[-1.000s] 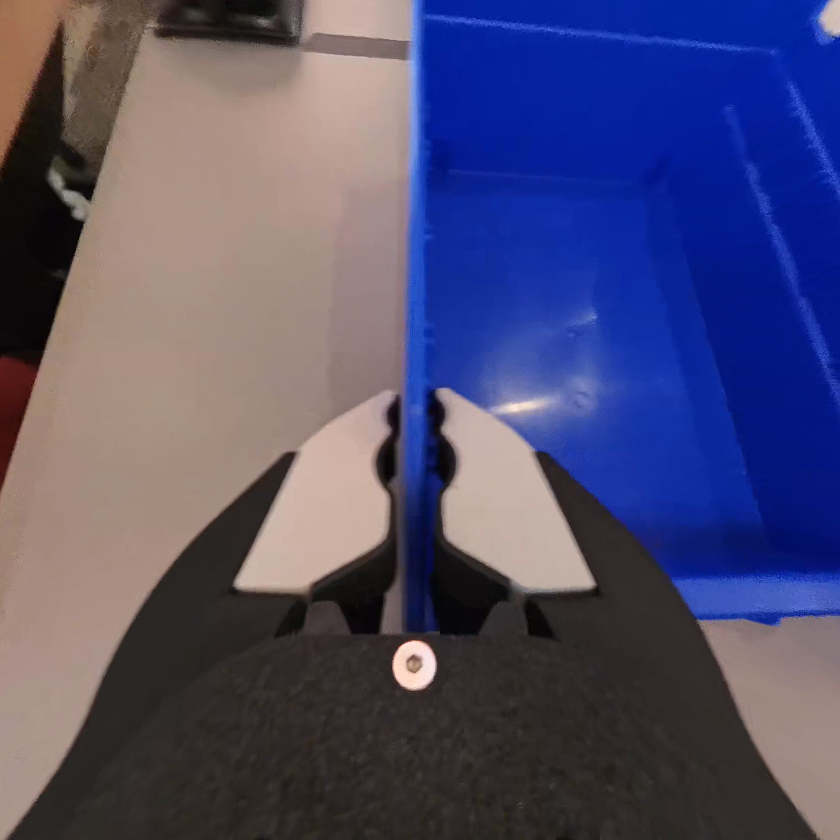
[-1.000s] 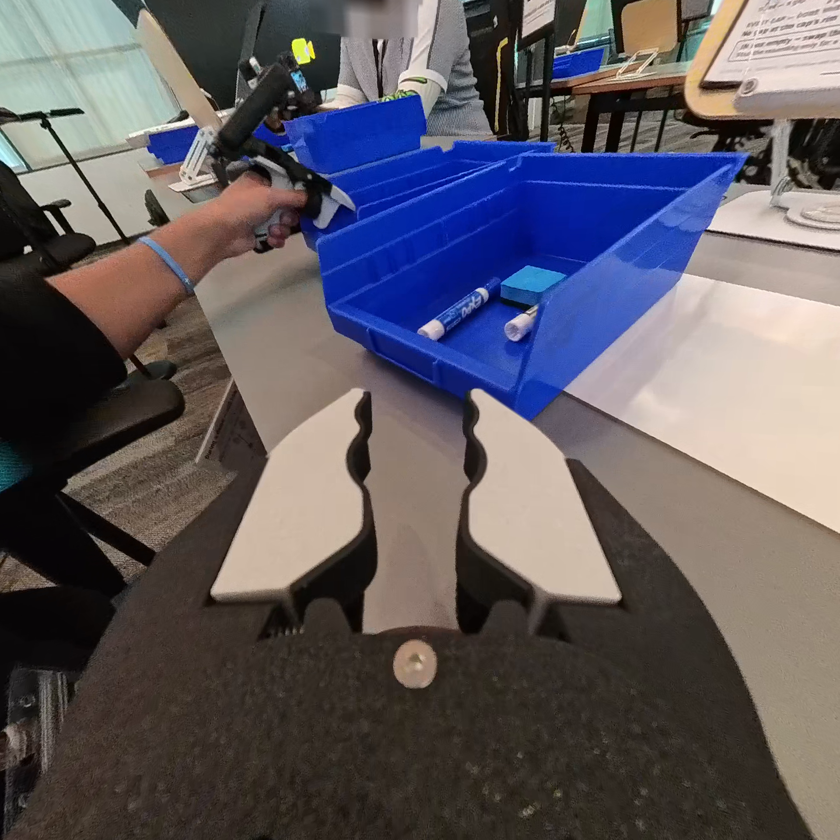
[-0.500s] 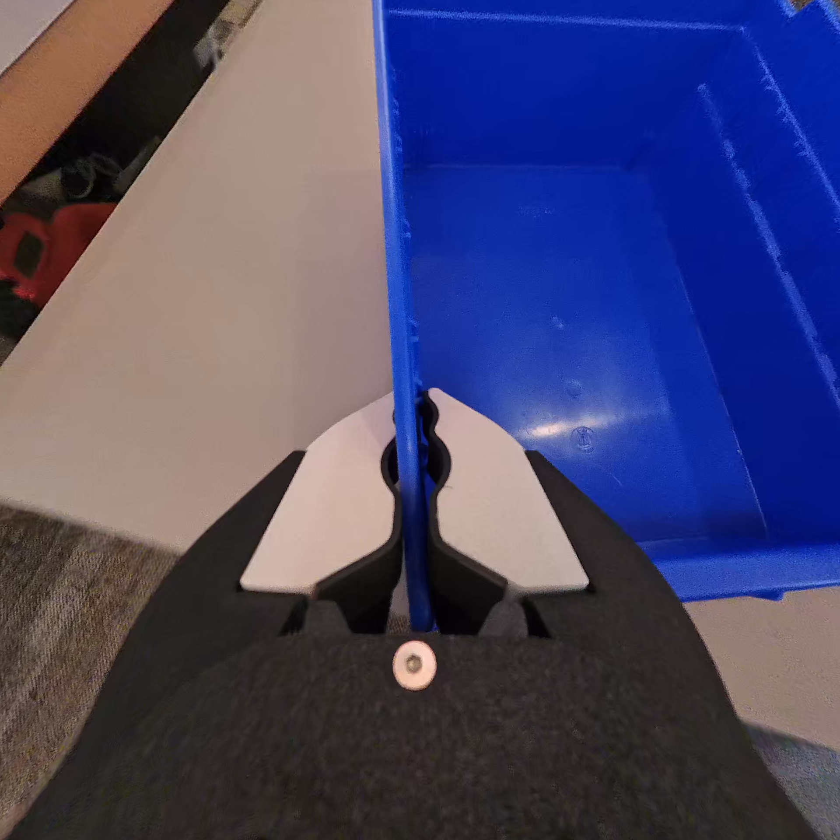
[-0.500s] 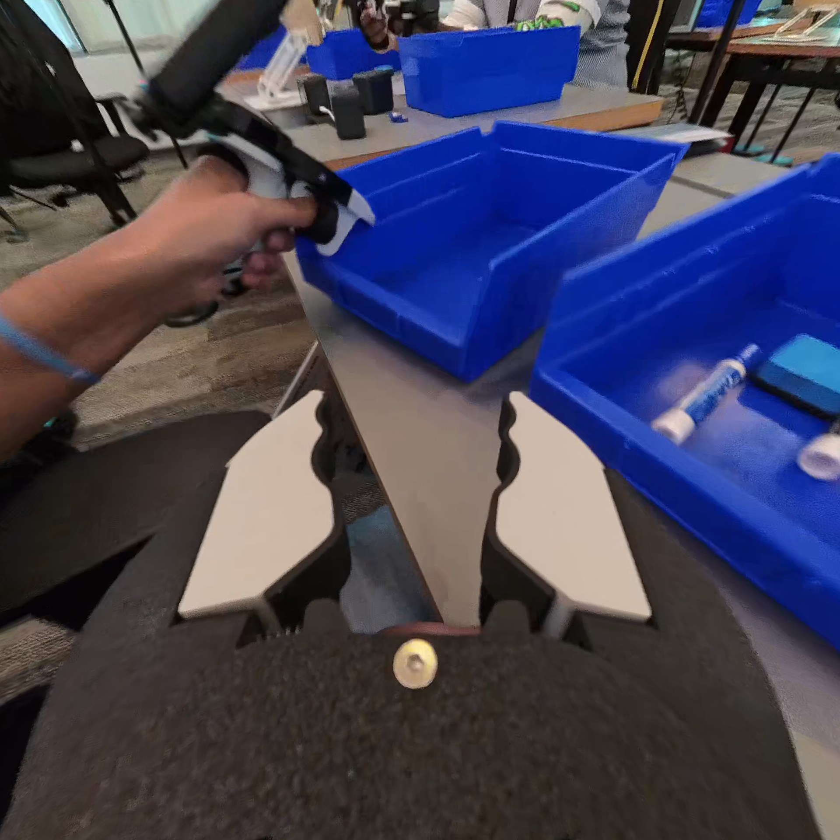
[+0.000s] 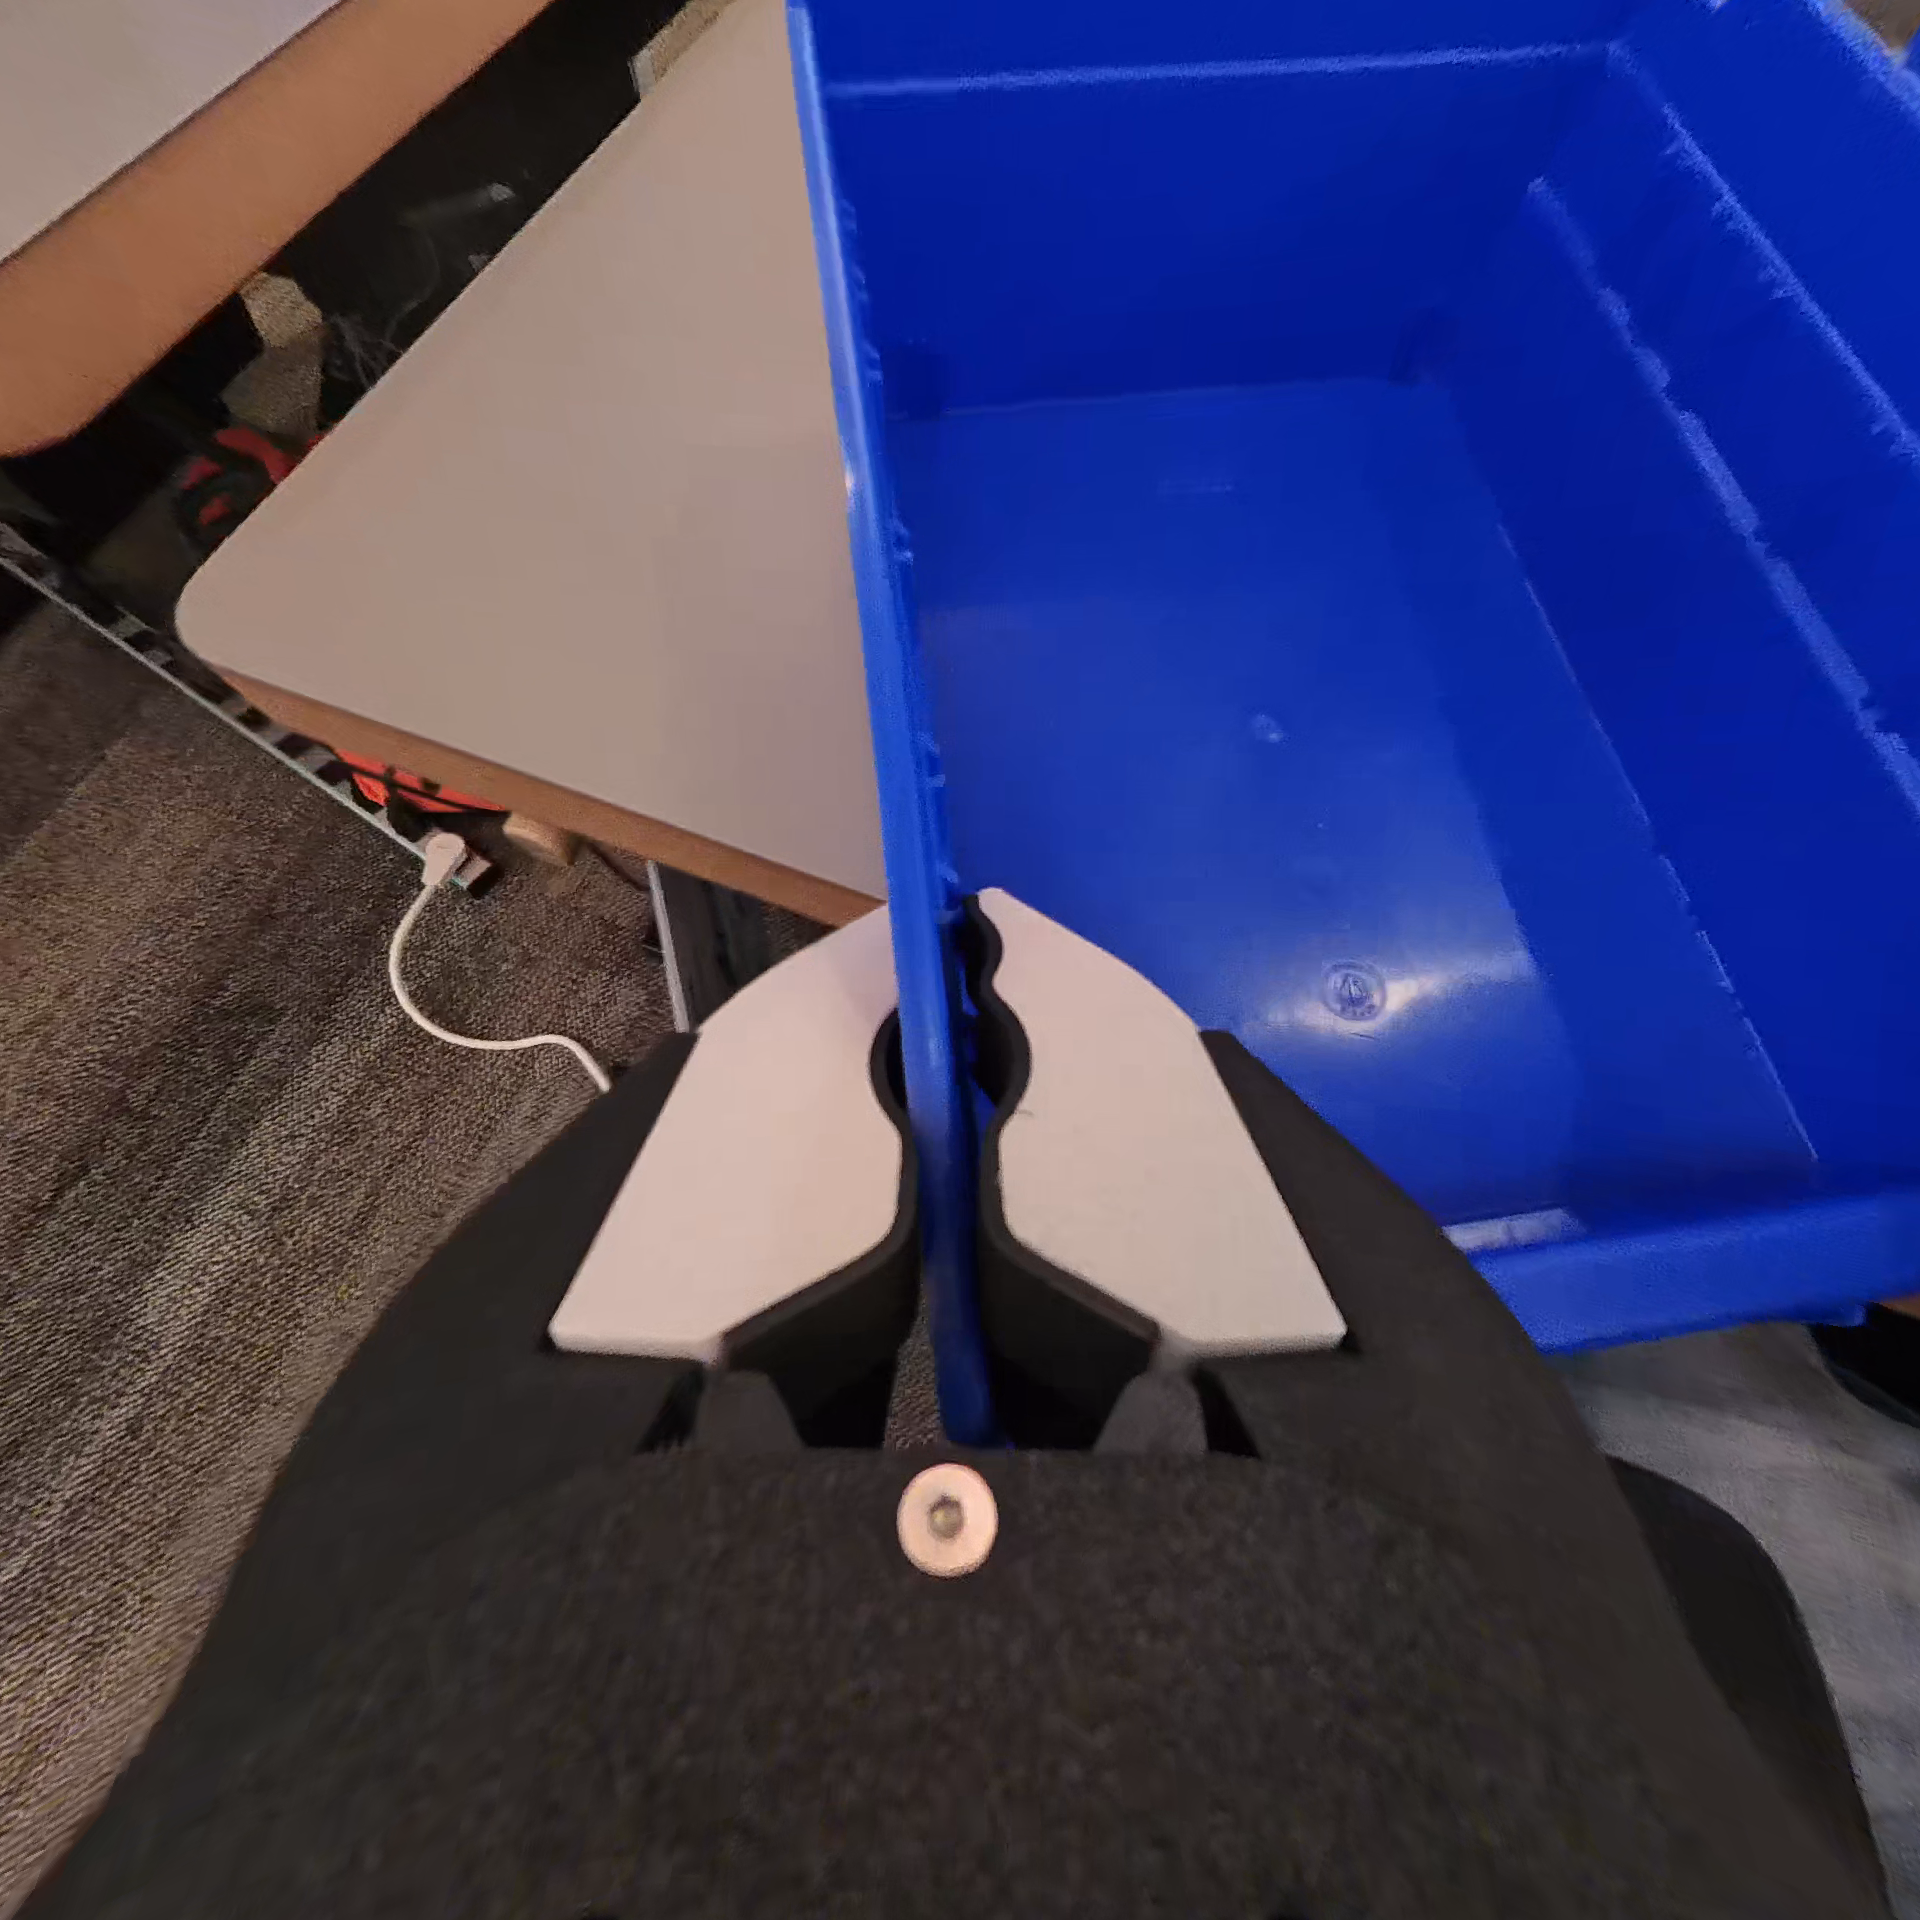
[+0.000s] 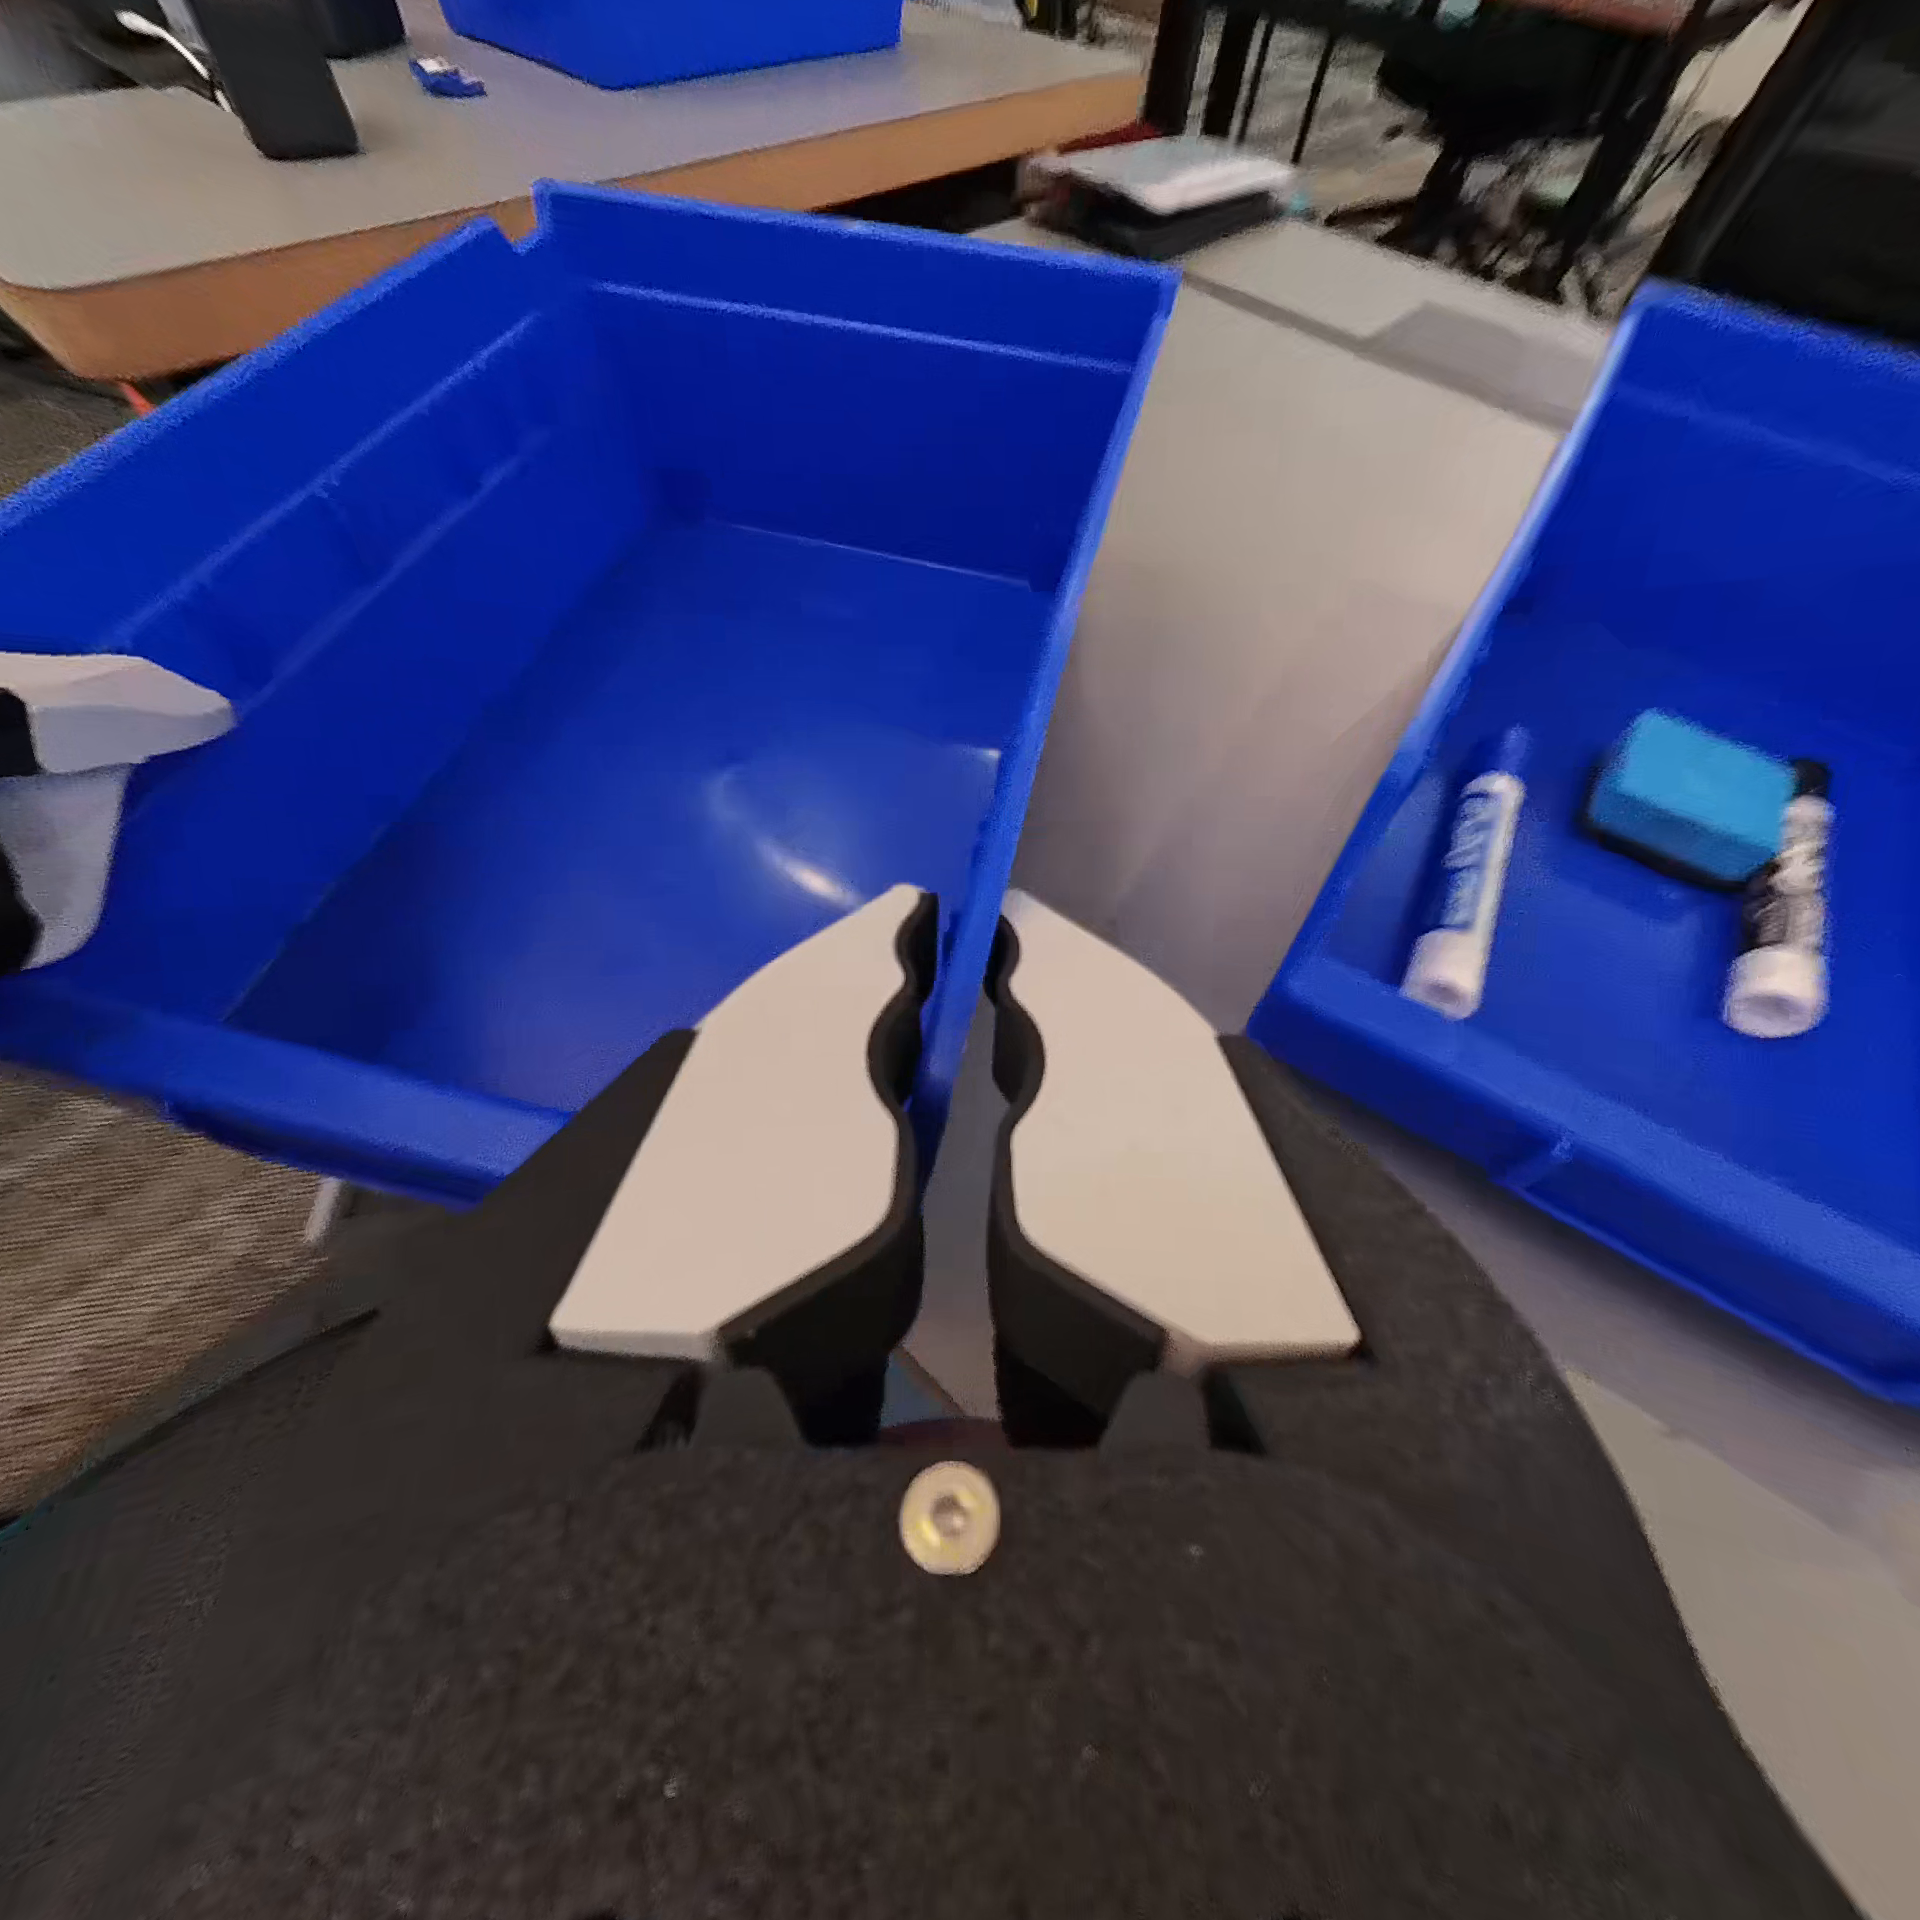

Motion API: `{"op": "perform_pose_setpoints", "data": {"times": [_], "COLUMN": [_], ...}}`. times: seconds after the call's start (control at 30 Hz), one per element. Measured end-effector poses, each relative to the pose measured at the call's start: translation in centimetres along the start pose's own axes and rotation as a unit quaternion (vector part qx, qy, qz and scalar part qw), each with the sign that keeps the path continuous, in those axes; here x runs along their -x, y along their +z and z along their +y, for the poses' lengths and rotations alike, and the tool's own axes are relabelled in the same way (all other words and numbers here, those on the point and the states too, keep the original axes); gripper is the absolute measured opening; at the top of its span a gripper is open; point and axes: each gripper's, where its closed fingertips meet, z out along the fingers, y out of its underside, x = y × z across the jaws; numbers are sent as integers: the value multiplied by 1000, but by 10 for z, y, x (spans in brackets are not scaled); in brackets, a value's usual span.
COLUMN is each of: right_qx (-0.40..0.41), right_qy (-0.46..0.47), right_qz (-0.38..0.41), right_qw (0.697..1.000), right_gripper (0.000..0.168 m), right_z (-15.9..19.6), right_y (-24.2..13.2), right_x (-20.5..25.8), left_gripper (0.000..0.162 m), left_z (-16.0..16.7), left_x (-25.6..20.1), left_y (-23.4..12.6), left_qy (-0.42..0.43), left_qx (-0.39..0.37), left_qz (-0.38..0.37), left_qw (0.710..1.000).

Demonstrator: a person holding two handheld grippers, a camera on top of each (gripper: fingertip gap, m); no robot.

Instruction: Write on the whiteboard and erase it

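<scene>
An empty blue bin [image 5: 1247, 727] sits at the table's near corner, its front past the edge. My left gripper [image 5: 940, 914] is shut on its left wall. My right gripper [image 6: 961, 909] is closed around the right wall of the same bin [image 6: 623, 779]. A left fingertip [image 6: 104, 717] shows at that view's left edge. A second blue bin [image 6: 1558, 1143] to the right holds a blue marker [image 6: 1465, 873], a black marker [image 6: 1782, 914] and a blue eraser [image 6: 1688, 795]. The whiteboard is out of view.
The grey table [image 5: 571, 571] ends at a rounded corner over the carpet floor [image 5: 208, 1039], where a white cable [image 5: 416, 997] lies. A strip of table [image 6: 1247, 623] separates the two bins. Another table [image 6: 312, 208] with a blue bin [image 6: 665, 42] stands behind.
My right gripper has swung left to the empty bin and closed from wide open onto its right wall. The left gripper has drawn the bin toward the table's near edge.
</scene>
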Motion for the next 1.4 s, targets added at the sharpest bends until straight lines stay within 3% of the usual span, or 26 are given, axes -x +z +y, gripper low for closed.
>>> {"op": "perform_pose_setpoints", "data": {"times": [0.13, 0.3, 0.47, 0.6, 0.73, 0.87, 0.97, 1.17, 1.4], "right_qx": [-40, -131, -181, -185, -133, -69, -43, 0, -17], "right_qy": [-29, -38, -11, 30, 51, 73, 114, 193, 268], "right_qz": [16, 66, 165, 246, 283, 299, 303, 305, 305], "right_qw": [999, 988, 969, 951, 948, 949, 945, 933, 914], "right_gripper": [7, 6, 7, 5, 6, 6, 5, 5, 4], "right_z": [-35, -103, -140, -127, -71, 8, 67, 151, 167], "right_y": [-17, -65, -129, -181, -219, -256, -280, -287, -277], "right_x": [-3, -51, -166, -290, -416, -517, -566, -605, -624], "left_gripper": [5, 5, 5, 6, 6, 7, 8, 10, 19], "left_z": [-22, -110, -201, -227, -201, -141, -88, -14, 4], "left_x": [-4, -56, -187, -333, -478, -598, -662, -712, -721], "left_y": [-21, -59, -70, -59, -31, -7, 7, 31, 33], "left_qy": [-7, 41, 135, 189, 222, 242, 255, 266, 261], "left_qx": [-38, -138, -197, -204, -166, -118, -79, -19, -18], "left_qz": [9, 22, 93, 151, 192, 220, 244, 258, 271], "left_qw": [999, 989, 967, 949, 941, 938, 932, 929, 926]}}
